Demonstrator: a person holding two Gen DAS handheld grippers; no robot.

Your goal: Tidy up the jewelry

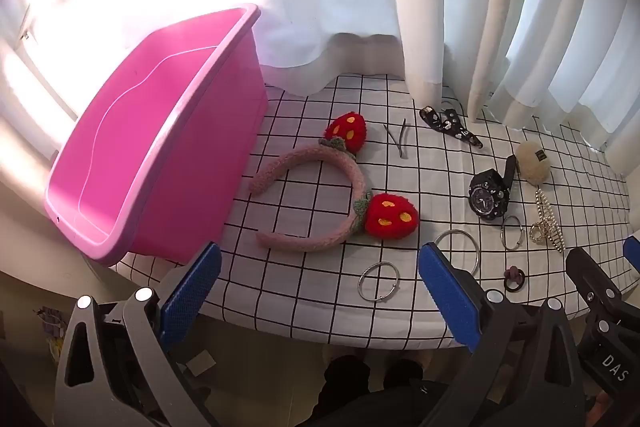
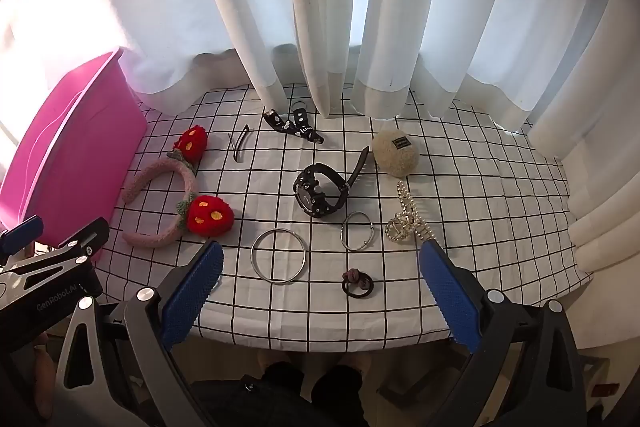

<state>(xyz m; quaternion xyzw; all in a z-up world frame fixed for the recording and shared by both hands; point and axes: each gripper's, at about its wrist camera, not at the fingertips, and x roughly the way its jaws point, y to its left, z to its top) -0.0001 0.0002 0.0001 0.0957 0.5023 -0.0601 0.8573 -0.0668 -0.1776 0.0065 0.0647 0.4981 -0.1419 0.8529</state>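
Both grippers hover at the near edge of the white black-gridded tablecloth [image 2: 480, 211]; the left gripper [image 1: 320, 291] and the right gripper [image 2: 320, 287] each have their blue-padded fingers spread wide, holding nothing. At far left stands the pink plastic bin [image 1: 208, 163], with the fuzzy pink headband with red strawberries [image 1: 340, 195] just beside it. To the right lie a black wristwatch [image 2: 320, 193], a cream fluffy hair clip [image 2: 396, 153], a pearl claw clip [image 2: 408, 219], three silver metal rings, the largest [image 2: 279, 255] nearest, and a dark hair tie [image 2: 357, 283]
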